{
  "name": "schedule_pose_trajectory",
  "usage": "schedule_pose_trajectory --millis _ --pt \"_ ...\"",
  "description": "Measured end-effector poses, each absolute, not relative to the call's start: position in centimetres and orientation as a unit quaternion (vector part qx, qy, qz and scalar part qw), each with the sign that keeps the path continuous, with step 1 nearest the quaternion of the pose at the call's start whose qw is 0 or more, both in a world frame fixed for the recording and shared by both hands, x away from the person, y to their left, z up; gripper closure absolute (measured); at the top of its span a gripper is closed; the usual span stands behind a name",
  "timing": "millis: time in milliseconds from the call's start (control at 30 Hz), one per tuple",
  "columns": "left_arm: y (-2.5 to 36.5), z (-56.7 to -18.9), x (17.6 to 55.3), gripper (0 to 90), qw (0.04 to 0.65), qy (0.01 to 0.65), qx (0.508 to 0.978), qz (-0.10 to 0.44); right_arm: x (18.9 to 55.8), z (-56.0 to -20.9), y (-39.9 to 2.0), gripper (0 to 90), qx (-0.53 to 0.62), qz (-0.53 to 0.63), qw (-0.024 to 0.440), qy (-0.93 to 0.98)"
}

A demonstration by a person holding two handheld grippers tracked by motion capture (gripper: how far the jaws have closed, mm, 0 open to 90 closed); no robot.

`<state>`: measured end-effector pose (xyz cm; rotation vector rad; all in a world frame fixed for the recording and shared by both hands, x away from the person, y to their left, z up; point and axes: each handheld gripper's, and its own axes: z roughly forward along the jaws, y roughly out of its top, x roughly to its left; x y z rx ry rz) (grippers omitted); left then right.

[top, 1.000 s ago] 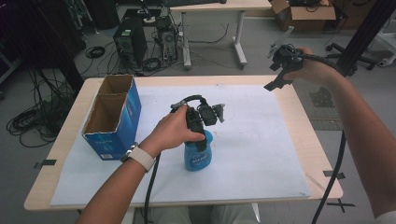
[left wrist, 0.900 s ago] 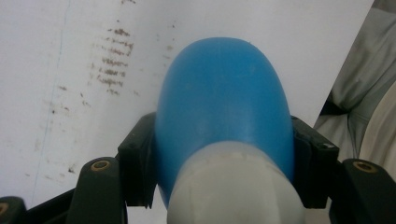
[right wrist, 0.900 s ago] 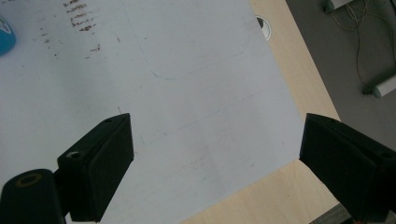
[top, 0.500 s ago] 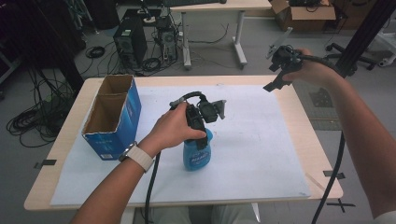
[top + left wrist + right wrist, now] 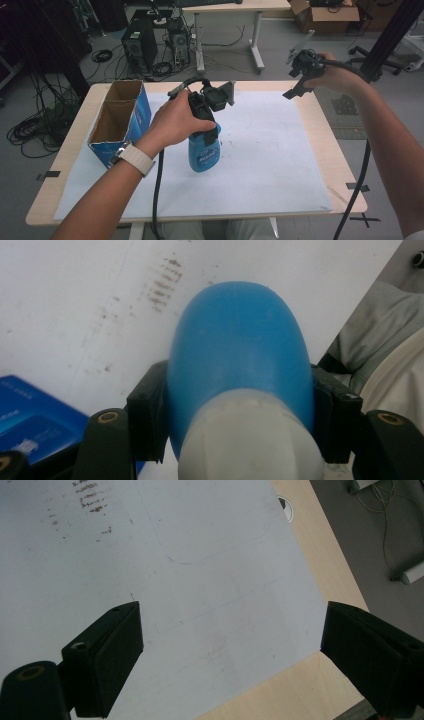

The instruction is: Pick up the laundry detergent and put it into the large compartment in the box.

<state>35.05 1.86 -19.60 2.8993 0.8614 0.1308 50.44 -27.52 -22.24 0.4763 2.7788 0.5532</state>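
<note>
Item: blue bottle (image 5: 203, 152), clamped at its neck in your left tongs (image 5: 206, 131), above the tabletop (image 5: 280, 150). Your right tongs (image 5: 230, 650): wide, holding nothing, well apart.

Looks like a lab / test room, not a home. Grey hard floor (image 5: 60, 65) w/ loose cable bundles (image 5: 35, 132) running everywhere. Two bare PC towers (image 5: 137, 47) parked on the floor behind the worktop (image 5: 320, 125), wires trailing off them. Second desk (image 5: 235, 7) further back, white legs, cardboard box (image 5: 327, 10) next to it. Black metal frame strut (image 5: 390, 35) at right, office chair base (image 5: 380, 55) beside it. Worktop itself is covered w/ white paper sheet (image 5: 280, 150), black tape marks (image 5: 47, 175) at the edges. Typical data-capture setup.
</note>
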Motion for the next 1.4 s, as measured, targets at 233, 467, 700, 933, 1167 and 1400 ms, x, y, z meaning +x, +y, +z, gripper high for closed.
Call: schedule_pose_trajectory --millis 233,467,700,933,1167,1400 --pt "3.4 -15.2 35.5 37.4 0.059 0.343 0.935 0.061 50.3 -22.2 -27.4 10.0 0.161 0.192 0.134 0.959" --pt "4.9 -12.3 35.7 37.4 0.061 0.378 0.922 0.066 50.2 -22.1 -27.6 10.0 0.162 0.193 0.135 0.958" --pt "6.5 -10.4 36.1 37.4 0.07 0.422 0.901 0.068 50.1 -22.1 -27.6 10.0 0.161 0.195 0.135 0.958" --pt "9.3 -8.5 36.5 37.5 0.073 0.469 0.877 0.073 50.2 -22.5 -27.5 10.0 0.16 0.193 0.132 0.959" --pt "12.9 -6.8 37.5 37.5 0.067 0.547 0.83 0.086 50.3 -22.5 -27.0 10.0 0.157 0.197 0.132 0.959" --pt "16.1 -5.9 37.9 37.5 0.067 0.597 0.794 0.097 50.3 -22.5 -27.2 10.2 0.16 0.198 0.133 0.958"
